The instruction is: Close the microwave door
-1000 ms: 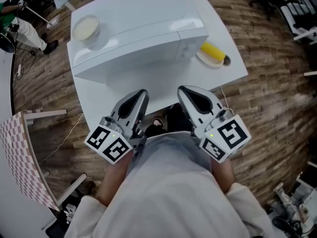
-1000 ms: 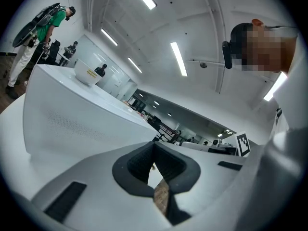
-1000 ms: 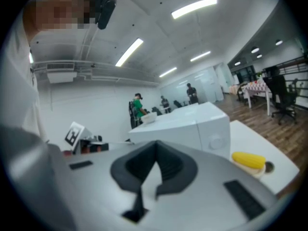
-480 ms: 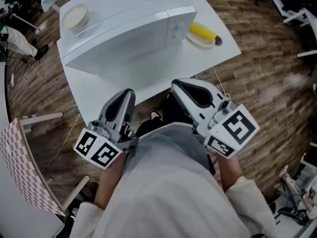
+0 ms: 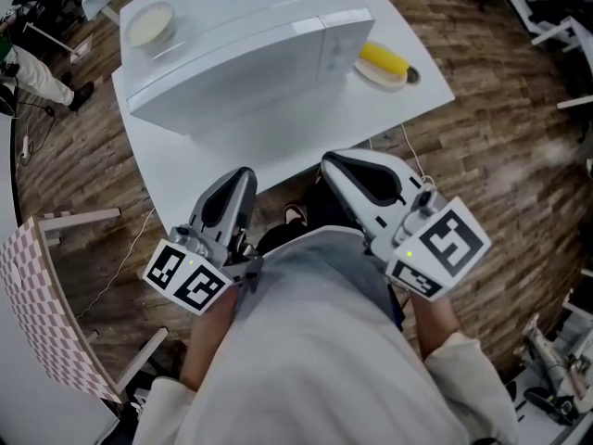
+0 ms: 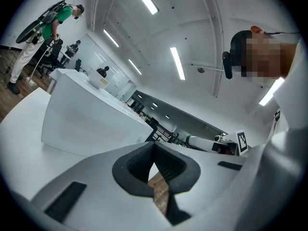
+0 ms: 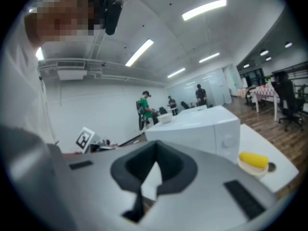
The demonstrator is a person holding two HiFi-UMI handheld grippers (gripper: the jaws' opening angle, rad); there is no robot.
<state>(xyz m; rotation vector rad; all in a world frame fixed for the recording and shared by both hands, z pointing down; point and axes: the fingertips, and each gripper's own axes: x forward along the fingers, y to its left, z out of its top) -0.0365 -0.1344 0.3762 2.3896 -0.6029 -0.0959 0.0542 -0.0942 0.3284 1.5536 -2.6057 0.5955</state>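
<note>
At the far left a pink-and-white checkered panel [image 5: 37, 313] stands on the wooden floor [image 5: 505, 165], apart from the white desk [image 5: 208, 165] in front of me. On the desk sits the white microwave [image 5: 236, 58], towards its far side, with its front face turned to me and its door lying flush with the front. A pale bowl [image 5: 151, 24] rests on top of the microwave at its far left corner. My left gripper [image 5: 233, 182] hangs near my body, above the near edge of the desk and well short of the microwave. Its jaws are drawn together with only a thin sliver of floor showing between the dark pads, and it has nothing in them. My right gripper [image 5: 350, 165] is just beside it at the same height, also over the near desk edge. Its jaws are likewise pressed together and carry nothing. To the right of the microwave, near the desk's right corner, a small plate [image 5: 394, 76] holds a yellow oblong thing [image 5: 382, 58]; I cannot tell what it is. Neither gripper touches the microwave or the desk.
</note>
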